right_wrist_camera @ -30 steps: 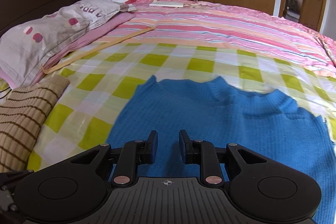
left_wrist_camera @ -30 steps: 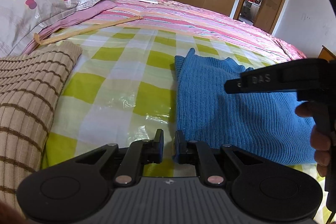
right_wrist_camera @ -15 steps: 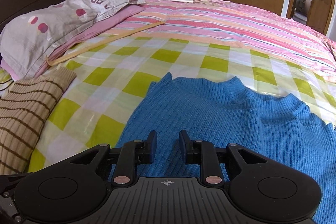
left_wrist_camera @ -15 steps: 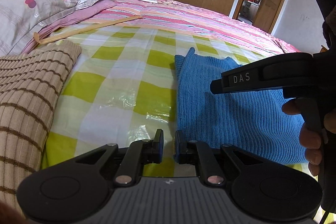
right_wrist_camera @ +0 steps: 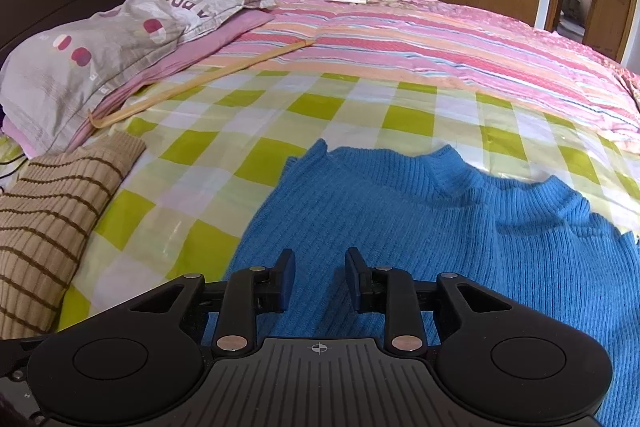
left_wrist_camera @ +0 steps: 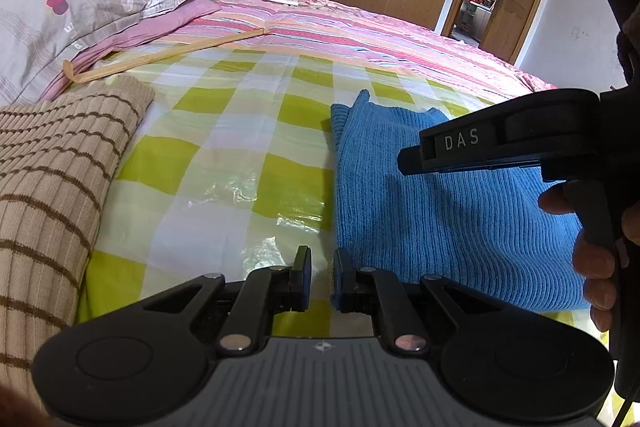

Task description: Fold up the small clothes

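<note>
A blue knit sweater (left_wrist_camera: 448,211) lies folded flat on the green-checked plastic sheet (left_wrist_camera: 208,203) on the bed; it also shows in the right wrist view (right_wrist_camera: 420,227). My left gripper (left_wrist_camera: 320,281) hovers just off the sweater's near left corner, its jaws a narrow gap apart and empty. My right gripper (right_wrist_camera: 320,279) is above the sweater's near part, jaws open and empty. The right gripper's body shows in the left wrist view (left_wrist_camera: 500,143), held by a hand over the sweater.
A folded beige striped sweater (left_wrist_camera: 52,179) lies at the left; it also shows in the right wrist view (right_wrist_camera: 48,219). A pillow (right_wrist_camera: 112,43) and a long wooden stick (right_wrist_camera: 200,83) lie behind it. Pink striped bedding (right_wrist_camera: 440,43) covers the far bed. Wardrobes and a door stand behind.
My right gripper has moved up and to the left over the sweater, its jaws as open as before. The left gripper has stayed put.
</note>
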`<state>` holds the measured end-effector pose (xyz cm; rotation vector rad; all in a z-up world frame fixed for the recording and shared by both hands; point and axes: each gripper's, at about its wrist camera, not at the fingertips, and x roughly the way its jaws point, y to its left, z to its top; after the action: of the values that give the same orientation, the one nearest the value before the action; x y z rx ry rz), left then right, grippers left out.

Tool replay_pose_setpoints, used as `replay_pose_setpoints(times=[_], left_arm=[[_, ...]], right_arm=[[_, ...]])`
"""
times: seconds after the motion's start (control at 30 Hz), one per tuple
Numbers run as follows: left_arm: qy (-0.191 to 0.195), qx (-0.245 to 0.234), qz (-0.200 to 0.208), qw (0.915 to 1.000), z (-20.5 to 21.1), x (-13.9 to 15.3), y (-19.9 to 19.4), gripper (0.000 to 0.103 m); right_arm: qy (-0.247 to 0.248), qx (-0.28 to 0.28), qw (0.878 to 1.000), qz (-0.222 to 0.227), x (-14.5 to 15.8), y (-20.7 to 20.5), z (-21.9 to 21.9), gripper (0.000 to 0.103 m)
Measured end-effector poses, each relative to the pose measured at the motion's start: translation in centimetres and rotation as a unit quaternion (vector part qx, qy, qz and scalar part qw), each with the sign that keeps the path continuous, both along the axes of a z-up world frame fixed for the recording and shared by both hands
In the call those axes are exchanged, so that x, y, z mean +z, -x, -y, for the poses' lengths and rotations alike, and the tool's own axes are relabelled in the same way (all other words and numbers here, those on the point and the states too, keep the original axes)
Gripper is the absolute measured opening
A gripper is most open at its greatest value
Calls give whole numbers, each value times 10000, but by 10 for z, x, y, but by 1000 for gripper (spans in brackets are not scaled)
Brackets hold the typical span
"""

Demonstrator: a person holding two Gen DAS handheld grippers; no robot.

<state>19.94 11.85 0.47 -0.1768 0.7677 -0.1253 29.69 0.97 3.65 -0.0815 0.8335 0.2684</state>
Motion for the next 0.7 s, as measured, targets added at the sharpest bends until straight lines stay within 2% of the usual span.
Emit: replay_pose_setpoints(times=[0.7], left_arm=[[-9, -69, 4, 10000, 1, 1, 1, 18]], right_arm=[[-7, 14, 9999, -137, -5, 4, -3, 29]])
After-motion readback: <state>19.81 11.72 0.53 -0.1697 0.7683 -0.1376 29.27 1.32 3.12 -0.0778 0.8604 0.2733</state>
